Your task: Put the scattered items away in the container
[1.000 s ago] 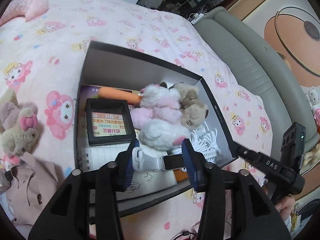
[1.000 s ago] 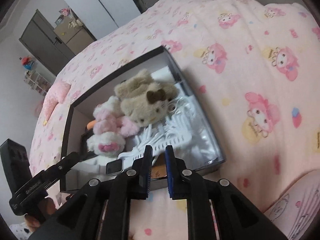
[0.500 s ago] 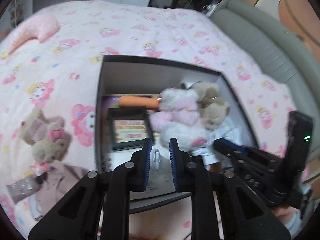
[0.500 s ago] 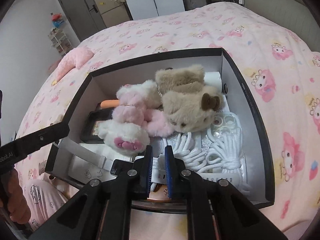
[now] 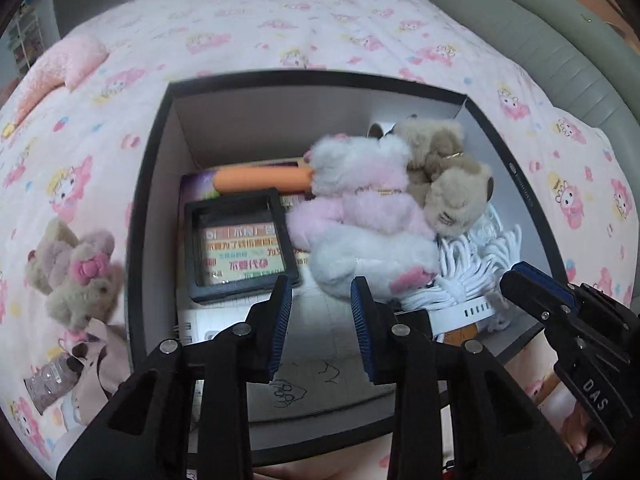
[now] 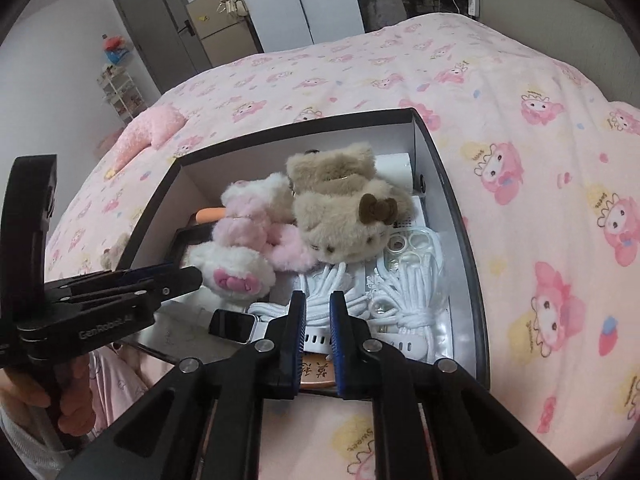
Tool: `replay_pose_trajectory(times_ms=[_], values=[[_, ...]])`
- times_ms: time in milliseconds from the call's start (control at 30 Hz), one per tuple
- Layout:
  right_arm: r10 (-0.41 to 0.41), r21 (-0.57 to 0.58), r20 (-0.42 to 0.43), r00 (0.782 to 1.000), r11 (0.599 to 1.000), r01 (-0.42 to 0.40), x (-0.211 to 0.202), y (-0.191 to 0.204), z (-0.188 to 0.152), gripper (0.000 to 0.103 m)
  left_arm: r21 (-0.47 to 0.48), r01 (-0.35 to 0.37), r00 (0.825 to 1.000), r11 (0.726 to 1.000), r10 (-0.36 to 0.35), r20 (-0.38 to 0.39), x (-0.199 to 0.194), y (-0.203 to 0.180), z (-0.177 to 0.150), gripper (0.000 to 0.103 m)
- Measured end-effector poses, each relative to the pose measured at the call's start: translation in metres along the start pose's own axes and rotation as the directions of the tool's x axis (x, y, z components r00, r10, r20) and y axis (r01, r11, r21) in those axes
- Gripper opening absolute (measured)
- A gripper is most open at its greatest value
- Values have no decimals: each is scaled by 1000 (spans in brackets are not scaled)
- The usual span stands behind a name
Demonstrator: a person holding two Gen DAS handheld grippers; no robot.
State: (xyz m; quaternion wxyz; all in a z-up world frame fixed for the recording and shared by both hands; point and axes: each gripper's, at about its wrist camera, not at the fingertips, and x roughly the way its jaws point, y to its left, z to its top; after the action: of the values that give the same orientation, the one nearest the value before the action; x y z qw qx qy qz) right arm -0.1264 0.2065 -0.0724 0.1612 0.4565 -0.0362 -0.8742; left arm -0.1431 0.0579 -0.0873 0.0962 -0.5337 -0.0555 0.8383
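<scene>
A black box (image 5: 152,184) with white inner walls sits on the pink bed. It holds a pink-and-white plush (image 5: 360,216), a beige plush cat (image 5: 452,196), an orange stick, a black framed case (image 5: 240,248), white cables (image 6: 404,292) and a white-strapped smartwatch (image 6: 232,326). My left gripper (image 5: 320,284) hovers over the box's near part, its jaws opening with nothing between them. My right gripper (image 6: 318,300) hangs above the watch strap and cables near the front wall (image 6: 464,240), its jaws a narrow gap apart and empty. A beige plush with a pink flower (image 5: 80,276) lies on the bed left of the box.
Beside the loose plush lie a pale pink garment (image 5: 100,360) and a small clear bottle (image 5: 48,384). A pink pillow (image 6: 152,132) lies far back on the bed. A grey padded headboard (image 5: 560,52) borders the bed. A hand (image 6: 72,400) holds the left gripper's handle.
My left gripper had the smartwatch between wide jaws, then narrowed, and now stands apart and empty; the watch lies in the box. My right gripper's view rolled level and came over the box.
</scene>
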Motion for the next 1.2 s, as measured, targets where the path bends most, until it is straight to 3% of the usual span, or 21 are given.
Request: replay_pose_trajectory(times_ms=[133, 300, 533, 667, 733, 933, 1100, 1200], values=[[0, 2, -21, 1000, 1000, 0, 11, 10, 0, 10, -51, -2, 998, 999, 0, -56, 10, 11, 3, 31], [-104, 44, -33, 994, 993, 105, 22, 11, 0, 10, -18, -53, 996, 998, 52, -70, 8, 12, -4, 30], [-142, 86, -91, 986, 985, 149, 22, 11, 0, 10, 0, 55, 993, 998, -55, -109, -10, 13, -22, 30], [-78, 168, -144, 987, 980, 102, 13, 5, 1, 10, -46, 103, 988, 994, -107, -114, -14, 22, -22, 27], [-96, 203, -144, 985, 971, 124, 5, 6, 6, 10, -57, 118, 985, 991, -124, -116, -16, 24, -21, 26], [-100, 111, -112, 989, 987, 113, -2, 32, 23, 10, -57, 153, 985, 987, -157, -70, -23, 29, -25, 25], [-116, 63, -173, 978, 990, 128, 22, 34, -1, 10, -58, 159, 987, 986, -158, 8, -28, 36, -40, 24], [-154, -21, -121, 981, 988, 153, 20, 37, -12, 10, -47, 147, 987, 988, -144, 79, -37, 40, -50, 25]])
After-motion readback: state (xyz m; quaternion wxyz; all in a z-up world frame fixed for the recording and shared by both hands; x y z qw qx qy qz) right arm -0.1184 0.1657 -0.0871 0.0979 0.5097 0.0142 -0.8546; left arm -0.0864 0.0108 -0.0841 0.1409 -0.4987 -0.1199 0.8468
